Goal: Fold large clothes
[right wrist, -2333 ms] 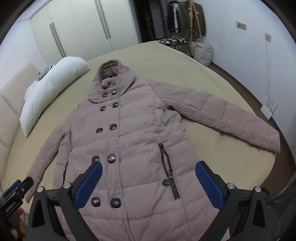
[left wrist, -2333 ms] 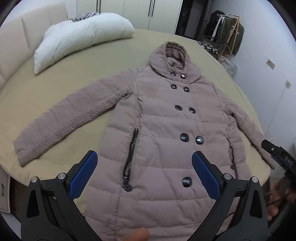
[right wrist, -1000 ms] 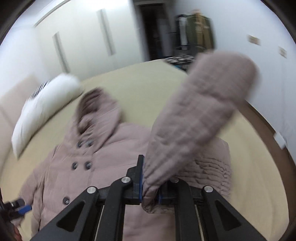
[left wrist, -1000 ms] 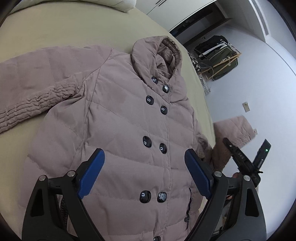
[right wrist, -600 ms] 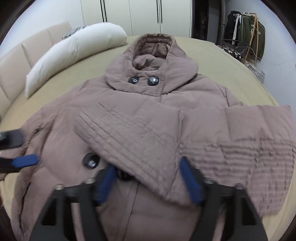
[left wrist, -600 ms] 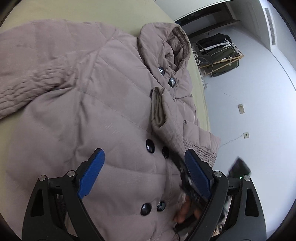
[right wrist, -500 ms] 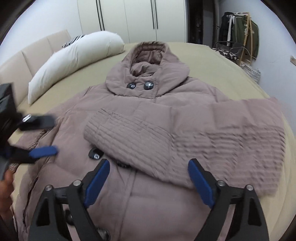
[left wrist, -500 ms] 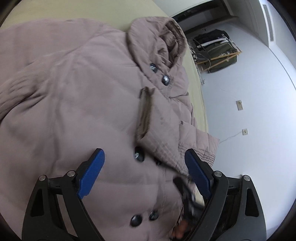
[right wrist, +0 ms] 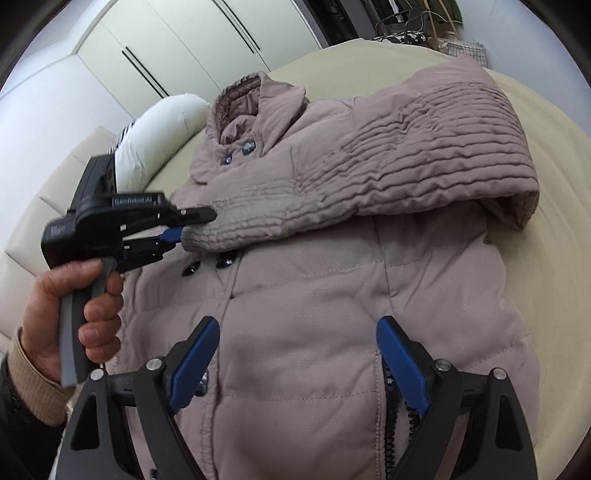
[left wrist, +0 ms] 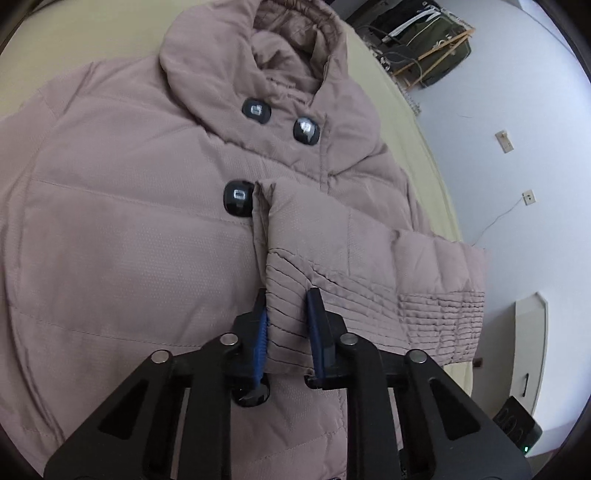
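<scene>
While clamped on the ribbed cuff of the sleeve [left wrist: 332, 266], the left claw [left wrist: 288, 325] has both blue pads pressed against the fabric, one on each side of the cuff edge. Just past the tips: the sleeve folded across the chest of the coat [left wrist: 110, 240], its open end beside a dark button [left wrist: 238, 197]. Farther ahead: two more buttons under the collar, then the hood [left wrist: 291, 44] lying on the bed [left wrist: 92, 33]. Far off to the right: a clothes rack [left wrist: 424, 40] against the wall.

On the other side, the right claw [right wrist: 297, 363] hangs spread wide and grips nothing, hovering over the coat's lower front [right wrist: 314, 314]. By its right finger: a zipper [right wrist: 391, 417]. Ahead and to the left: the left claw [right wrist: 184, 223] in a hand [right wrist: 74, 314], pinching the cuff. Beyond that: the sleeve [right wrist: 388, 173] draped over the chest, bulging at the fold on the right. Farthest back: hood, white pillow [right wrist: 162, 129], wardrobe doors [right wrist: 192, 48].
</scene>
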